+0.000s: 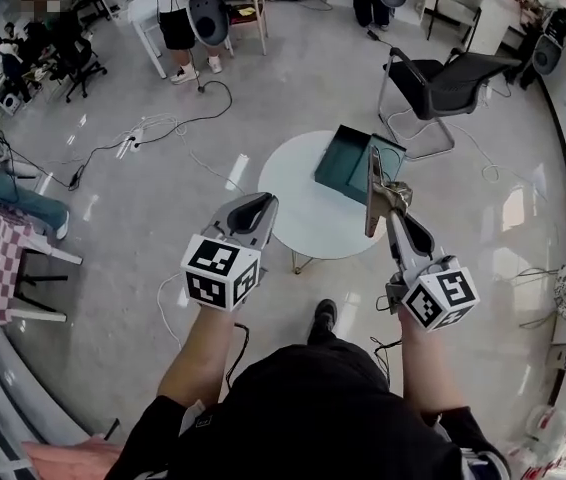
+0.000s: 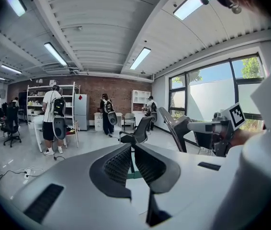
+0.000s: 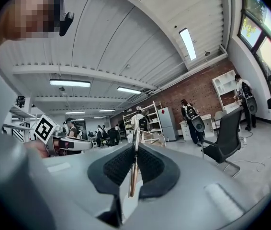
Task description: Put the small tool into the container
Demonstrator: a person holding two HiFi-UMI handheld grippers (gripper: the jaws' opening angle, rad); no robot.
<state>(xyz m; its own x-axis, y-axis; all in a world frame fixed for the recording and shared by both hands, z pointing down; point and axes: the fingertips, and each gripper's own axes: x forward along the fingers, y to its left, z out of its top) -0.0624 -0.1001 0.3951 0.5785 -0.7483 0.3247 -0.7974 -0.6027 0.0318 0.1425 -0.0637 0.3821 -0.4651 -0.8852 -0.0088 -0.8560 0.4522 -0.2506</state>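
Note:
A teal open container (image 1: pixel 346 164) stands on the far right part of a round white table (image 1: pixel 298 203). My right gripper (image 1: pixel 391 200) is shut on a long, thin flat tool (image 1: pixel 372 190), held upright over the table's right edge just in front of the container. In the right gripper view the tool's blade (image 3: pixel 134 169) is pinched edge-on between the pads. My left gripper (image 1: pixel 263 206) hovers over the table's near left edge with its jaws together and nothing in them. In the left gripper view its tips (image 2: pixel 131 148) meet, and the right gripper with the tool (image 2: pixel 173 127) shows at the right.
A black office chair (image 1: pixel 445 80) stands behind the table. Cables (image 1: pixel 163 126) trail over the grey floor at the left. A checkered cloth (image 1: pixel 1 248) is at the far left. People stand at the back of the room. A foot (image 1: pixel 323 315) rests near the table base.

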